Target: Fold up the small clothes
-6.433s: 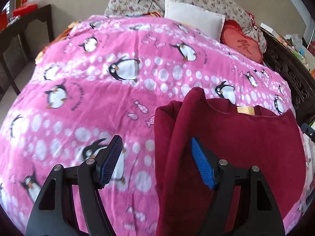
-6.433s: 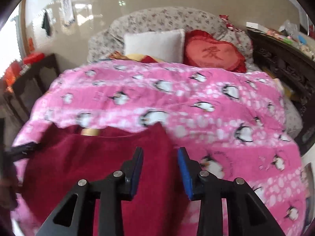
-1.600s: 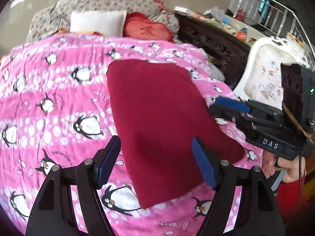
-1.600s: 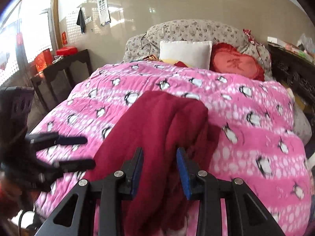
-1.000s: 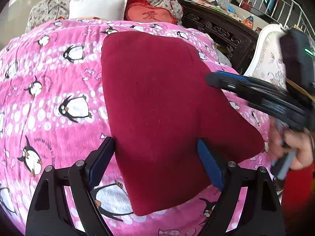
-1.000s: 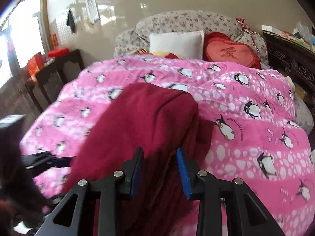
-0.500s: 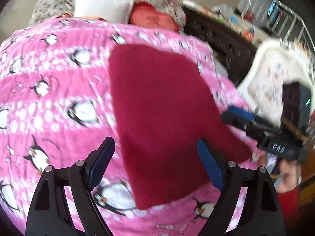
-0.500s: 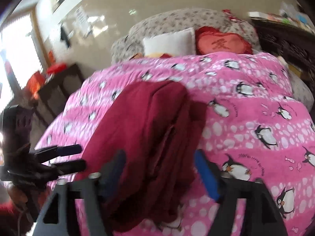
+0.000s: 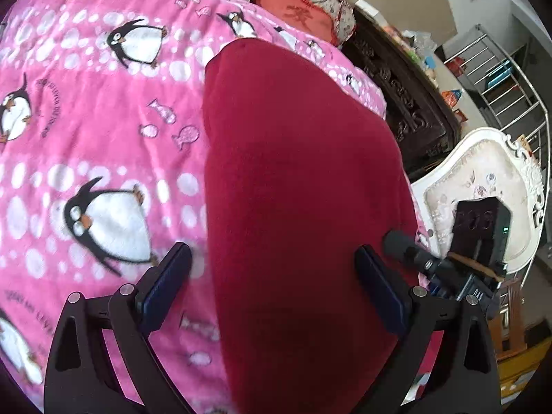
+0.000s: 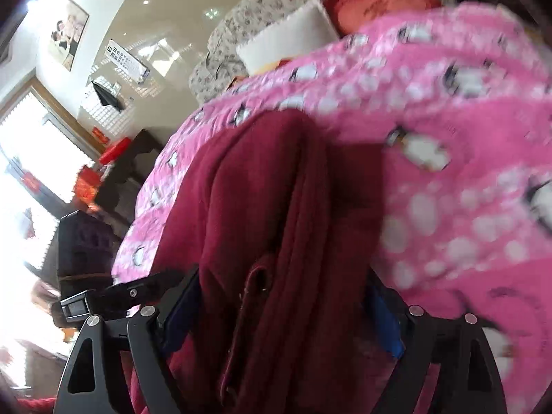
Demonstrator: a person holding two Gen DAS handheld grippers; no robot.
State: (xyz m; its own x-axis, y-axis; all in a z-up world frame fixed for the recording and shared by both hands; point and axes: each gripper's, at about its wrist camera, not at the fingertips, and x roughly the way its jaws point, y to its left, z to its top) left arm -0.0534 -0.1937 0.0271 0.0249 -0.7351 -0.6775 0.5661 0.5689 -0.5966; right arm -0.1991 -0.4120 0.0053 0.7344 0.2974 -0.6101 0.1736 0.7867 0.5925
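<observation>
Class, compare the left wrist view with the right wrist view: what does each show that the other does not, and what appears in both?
Only the left wrist view shows the white ornate chair, the dark carved cabinet and the metal railing.

Only the right wrist view shows the bright window, the eye chart on the wall and the sweater's bunched folded layers.

Both show the dark red sweater lying on the pink penguin blanket, and the red heart-shaped cushion. In each view a gripper straddles the sweater with jaws wide apart.

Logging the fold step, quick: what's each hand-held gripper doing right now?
Left hand-held gripper: open, straddling the dark red garment.
Right hand-held gripper: open, garment between its jaws.
</observation>
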